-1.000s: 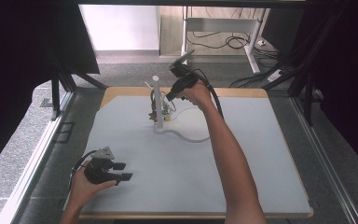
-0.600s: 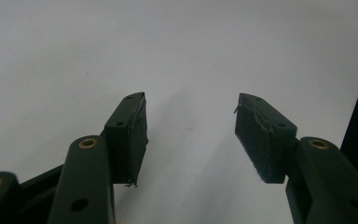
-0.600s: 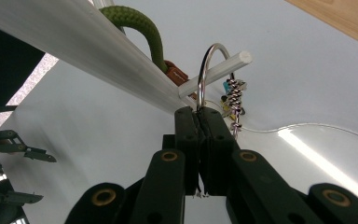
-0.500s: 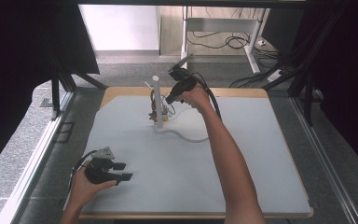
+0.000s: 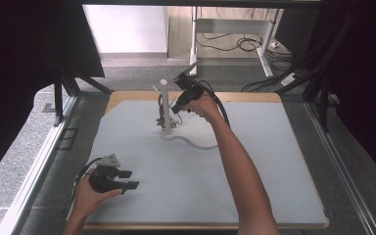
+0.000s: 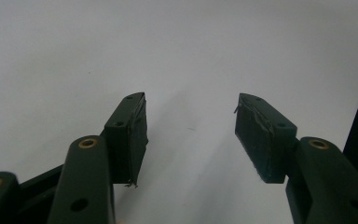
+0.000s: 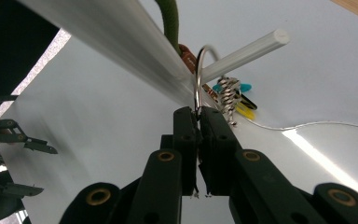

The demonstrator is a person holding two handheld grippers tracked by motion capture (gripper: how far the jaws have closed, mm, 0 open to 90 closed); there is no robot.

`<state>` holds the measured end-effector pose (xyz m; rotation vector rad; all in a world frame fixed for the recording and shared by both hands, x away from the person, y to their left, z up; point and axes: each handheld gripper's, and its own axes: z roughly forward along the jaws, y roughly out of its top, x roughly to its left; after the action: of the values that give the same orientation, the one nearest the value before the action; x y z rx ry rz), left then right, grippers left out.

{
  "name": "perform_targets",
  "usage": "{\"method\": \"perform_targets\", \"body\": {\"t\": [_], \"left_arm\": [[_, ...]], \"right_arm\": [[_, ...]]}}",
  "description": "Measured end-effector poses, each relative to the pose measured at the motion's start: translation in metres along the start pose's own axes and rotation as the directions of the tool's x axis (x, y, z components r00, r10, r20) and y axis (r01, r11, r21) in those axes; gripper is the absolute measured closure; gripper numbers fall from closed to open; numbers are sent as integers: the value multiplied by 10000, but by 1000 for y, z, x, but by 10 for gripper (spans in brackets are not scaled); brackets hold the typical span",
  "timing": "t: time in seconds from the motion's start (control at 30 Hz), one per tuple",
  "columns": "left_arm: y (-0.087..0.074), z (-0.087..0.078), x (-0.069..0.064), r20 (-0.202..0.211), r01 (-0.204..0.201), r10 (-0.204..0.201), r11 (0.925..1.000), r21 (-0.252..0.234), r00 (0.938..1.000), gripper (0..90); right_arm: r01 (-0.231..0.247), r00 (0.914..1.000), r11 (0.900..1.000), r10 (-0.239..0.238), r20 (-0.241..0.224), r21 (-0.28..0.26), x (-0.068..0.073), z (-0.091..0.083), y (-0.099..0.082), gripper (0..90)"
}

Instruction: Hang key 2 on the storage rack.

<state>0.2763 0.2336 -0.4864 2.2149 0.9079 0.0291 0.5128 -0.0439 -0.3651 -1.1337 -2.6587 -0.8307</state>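
The metal ring sat up at the white stand, near the middle of the bench's far edge. It seemed to loop round the slanting peg close to where that meets the post. Its bundle of bright tags dangled just behind. The right gripper had the ring's wire pinched between its fingers, and the jaws had just been easing apart, with the ring there between them.

To my eye this was the hang-and-let-go step. Doing it well meant letting the ring's weight settle on the peg before the fingers spread fully. The gripper would then need to back straight out along its own line, so neither finger snagged the wire or tipped the stand. A sideways tug looked like the risk, since the post was slim.

There wasn't much room at that spot. The far edge was close behind the stand, and a pale curved strip lay on the bench just in front of its foot. Pulling back toward the near side and the right looked freest, with wide bare surface there.

Well apart, at the near-left corner, the left gripper rested low with its fingers spread and nothing between them.
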Motion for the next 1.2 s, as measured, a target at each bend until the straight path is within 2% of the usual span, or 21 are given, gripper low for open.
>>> {"method": "perform_targets", "body": {"t": [0.17,0.23,0.33,0.37,0.47,0.5,0.57,0.63,0.67,0.73,0.83,0.87,0.9,0.93,0.97,1.0,1.03,1.07,1.1,1.13,1.2], "left_arm": [[0,1,1,0,12,-12,10000,27,10000,441],[0,1,2,-15,45,-45,10000,27,10000,441],[1,1,2,-40,37,-36,10000,43,10000,441],[1,1,2,-51,55,-54,10000,46,10000,441],[2,1,1,-54,31,-31,9999,101,10000,440],[2,3,0,-65,14,-14,9999,107,10000,441],[2,4,-1,-82,-7,8,9998,187,10000,440],[2,4,-1,-116,-18,20,9997,247,9999,441],[2,4,-1,-116,-18,20,9997,247,9999,441],[3,4,-1,-176,24,-21,9998,211,9998,441],[4,3,1,-191,4,0,9998,223,9998,440],[4,3,2,-195,87,-85,9999,137,9998,440],[4,3,2,-195,87,-85,9999,137,9998,441],[5,3,3,-227,35,-33,9999,115,9997,441],[5,3,4,-234,11,-9,9999,110,9997,441],[5,3,4,-224,-6,9,9999,133,9997,440],[5,3,3,-209,-11,14,9999,169,9998,440],[5,3,3,-174,-68,72,9997,214,9998,440],[5,3,3,-174,-68,72,9997,214,9998,440],[5,3,3,-157,-68,71,9997,215,9999,439],[5,3,2,-160,-61,64,9997,224,9999,439]], "right_arm": [[-13,9998,9999,15,188,-137,-2,-5,-3,789],[-80,9994,9997,87,323,-226,-3,-13,-7,720],[37,9993,9994,-24,365,-341,-3,-20,-11,675],[133,9989,9987,-110,446,-498,-4,-28,-16,626],[123,9985,9975,-85,540,-694,-4,-35,-22,591],[188,9977,9948,-121,663,-1006,-5,-44,-31,552],[200,9973,9938,-121,725,-1092,-5,-47,-34,539],[222,9950,9907,-89,995,-1341,-10,-54,-49,528],[222,9950,9907,-89,995,-1341,-10,-54,-49,528],[320,9949,9869,-163,993,-1582,-16,-60,-68,522],[394,9950,9839,-226,972,-1746,-18,-64,-78,518],[551,9943,9806,-366,1005,-1882,-20,-67,-91,516],[551,9943,9806,-366,1005,-1882,-20,-67,-91,516],[704,9918,9784,-477,1188,-1946,-22,-69,-106,515],[704,9918,9784,-477,1188,-1946,-22,-69,-106,515],[804,9900,9753,-541,1305,-2056,-25,-71,-122,515],[804,9900,9753,-541,1305,-2056,-25,-71,-122,515],[792,9894,9723,-497,1367,-2201,-28,-72,-140,515],[792,9894,9723,-497,1367,-2201,-28,-72,-140,515],[778,9898,9669,-458,1351,-2428,-29,-73,-162,514],[771,9902,9649,-448,1319,-2511,-29,-73,-169,513]]}}
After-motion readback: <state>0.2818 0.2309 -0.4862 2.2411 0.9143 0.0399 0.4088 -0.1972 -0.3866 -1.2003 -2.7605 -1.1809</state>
